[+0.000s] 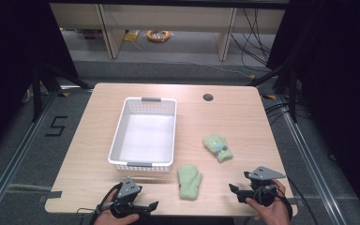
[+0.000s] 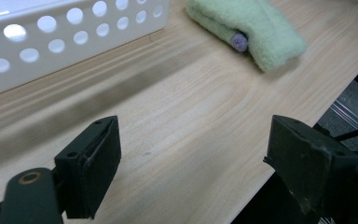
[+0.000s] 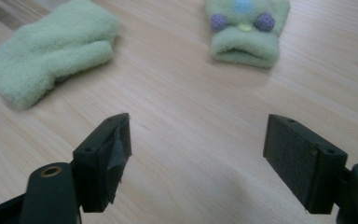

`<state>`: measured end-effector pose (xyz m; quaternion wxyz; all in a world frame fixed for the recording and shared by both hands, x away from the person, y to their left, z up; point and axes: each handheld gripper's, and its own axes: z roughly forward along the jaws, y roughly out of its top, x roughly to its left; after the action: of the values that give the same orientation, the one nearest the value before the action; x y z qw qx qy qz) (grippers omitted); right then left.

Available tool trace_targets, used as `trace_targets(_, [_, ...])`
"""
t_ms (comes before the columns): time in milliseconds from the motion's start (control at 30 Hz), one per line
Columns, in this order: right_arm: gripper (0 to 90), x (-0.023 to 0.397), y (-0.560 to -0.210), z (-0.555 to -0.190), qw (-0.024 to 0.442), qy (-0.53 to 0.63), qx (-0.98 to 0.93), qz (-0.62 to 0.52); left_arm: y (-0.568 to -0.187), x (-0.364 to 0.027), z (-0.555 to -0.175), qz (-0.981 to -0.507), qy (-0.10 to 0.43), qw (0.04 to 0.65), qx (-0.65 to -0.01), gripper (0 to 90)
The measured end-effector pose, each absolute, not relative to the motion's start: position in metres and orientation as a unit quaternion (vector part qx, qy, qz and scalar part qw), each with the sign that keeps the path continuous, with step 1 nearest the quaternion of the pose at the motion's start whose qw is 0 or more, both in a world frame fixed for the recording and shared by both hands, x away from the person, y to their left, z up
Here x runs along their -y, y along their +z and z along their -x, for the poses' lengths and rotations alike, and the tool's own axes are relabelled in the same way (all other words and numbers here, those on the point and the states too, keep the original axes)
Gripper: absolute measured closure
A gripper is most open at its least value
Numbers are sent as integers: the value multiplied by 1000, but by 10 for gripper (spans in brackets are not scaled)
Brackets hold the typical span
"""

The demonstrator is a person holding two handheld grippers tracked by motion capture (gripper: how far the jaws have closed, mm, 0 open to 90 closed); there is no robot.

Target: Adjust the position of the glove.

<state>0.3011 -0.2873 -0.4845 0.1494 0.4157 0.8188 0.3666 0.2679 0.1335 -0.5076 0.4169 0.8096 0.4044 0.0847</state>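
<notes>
Currently, the scene reads as follows.

Left tool (image 1: 146, 207): held low at the near left edge of the tabletop (image 1: 225, 122); jaws spread wide apart, nothing between them. In the left gripper view the left tool (image 2: 193, 163) hangs over bare wood and the tabletop edge.

Right tool (image 1: 234, 191): held at the near right edge of the tabletop, jaws pointing toward the centre; jaws spread wide apart, nothing between them. In the right gripper view the right tool (image 3: 198, 154) sits over bare wood.

Plain mitten (image 1: 189, 182): pale green, lying flat near the front edge, between the two tools and just in front of the basket's near right corner. It lies ahead of the right tool at the left (image 3: 46, 60) of that tool's view.

Decorated mitten (image 1: 217, 147): pale green with purple and blue dots, lying flat to the right of the basket, apart from the plain mitten. It lies farther ahead at the right (image 3: 246, 30) in the right gripper view.

Basket (image 1: 118, 133): white, perforated walls, grey handles, standing left of centre. Its perforated wall (image 2: 74, 37) crosses the upper left of the left gripper view.
</notes>
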Motion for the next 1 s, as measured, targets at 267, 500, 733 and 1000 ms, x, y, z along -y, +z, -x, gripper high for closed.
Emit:
trace_targets(267, [340,283,-485,-300,167,369,-824,-398,-508,-134,-268,-811,87,415,-403,167])
trace_targets(500, [363,277,-482,-298,160,375,-823,-395,-508,-131,-268,-808,84,418,-406,162])
trace_targets(733, [377,271,-477,-302,168,396,-822,-372,-509,-131,-268,-811,82,417,-402,167])
trace_targets(1000, [448,253,-465,-313,166,417,-827,-338,-507,-114,-265,-811,72,431,-388,220])
